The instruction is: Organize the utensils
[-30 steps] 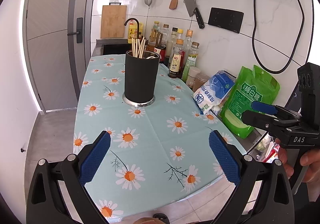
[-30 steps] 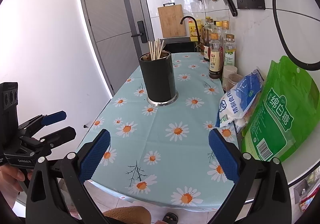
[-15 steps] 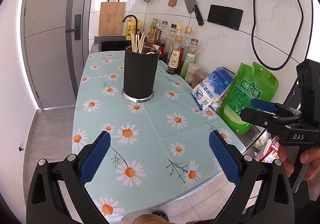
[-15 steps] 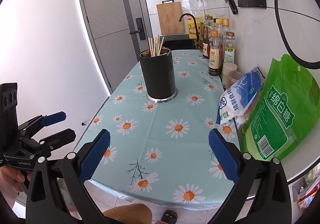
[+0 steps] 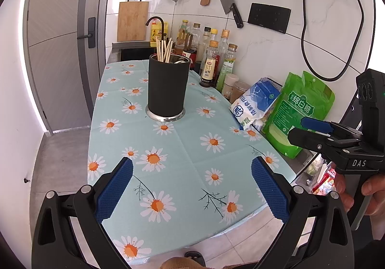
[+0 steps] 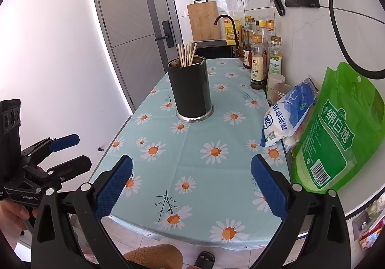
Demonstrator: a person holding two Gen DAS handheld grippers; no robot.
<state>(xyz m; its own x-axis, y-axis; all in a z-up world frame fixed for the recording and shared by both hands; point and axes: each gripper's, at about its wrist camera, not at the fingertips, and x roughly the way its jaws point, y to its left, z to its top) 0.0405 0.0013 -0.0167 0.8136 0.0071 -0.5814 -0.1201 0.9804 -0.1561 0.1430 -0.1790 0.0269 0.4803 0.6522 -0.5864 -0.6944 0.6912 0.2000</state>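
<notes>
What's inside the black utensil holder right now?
Wooden chopsticks stand bunched in the black utensil holder, tips above the rim. Something pale and metallic shows just inside the rim; I can't identify it. The wall hides everything lower down.

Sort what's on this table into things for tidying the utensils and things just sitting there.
For the job: black holder, chopsticks standing in it.

Just sitting there: bottles, blue-white bag, green bag, small jars.
</notes>
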